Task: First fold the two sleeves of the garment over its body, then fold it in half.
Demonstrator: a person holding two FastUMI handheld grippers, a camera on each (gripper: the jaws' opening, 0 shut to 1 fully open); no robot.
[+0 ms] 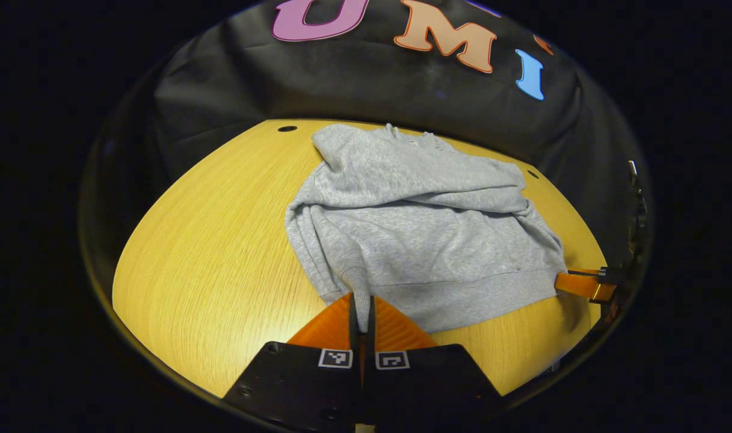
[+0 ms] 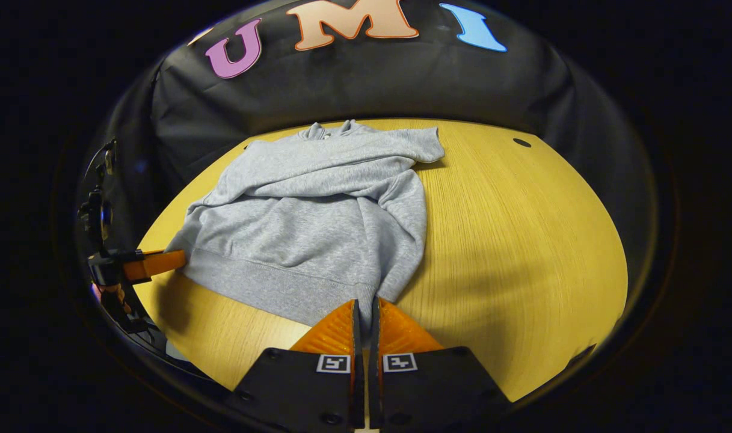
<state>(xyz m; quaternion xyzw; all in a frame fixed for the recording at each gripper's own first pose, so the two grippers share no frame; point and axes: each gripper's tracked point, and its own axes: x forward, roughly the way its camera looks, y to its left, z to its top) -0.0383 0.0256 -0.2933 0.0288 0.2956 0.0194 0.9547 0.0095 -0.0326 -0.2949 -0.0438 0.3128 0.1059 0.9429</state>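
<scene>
A grey sweatshirt (image 1: 420, 234) (image 2: 305, 222) lies flat on a round yellow wooden table (image 1: 209, 252) (image 2: 522, 240), collar at the far side, hem towards me. Both sleeves lie folded across its body. My left gripper (image 1: 361, 299) is shut on the garment at the hem's left corner, where a sleeve cuff runs down between its orange fingers. At the opposite hem corner my right gripper (image 2: 364, 304) is shut on the fabric. The right gripper (image 1: 561, 282) shows at the far right of the left gripper view, the left gripper (image 2: 179, 260) at the far left of the right gripper view.
The tabletop has small dark holes near its far edge (image 1: 287, 128) (image 2: 521, 142). Bare wood lies to the left of the garment in the left gripper view and to its right in the right gripper view. Black cloth walls the table behind.
</scene>
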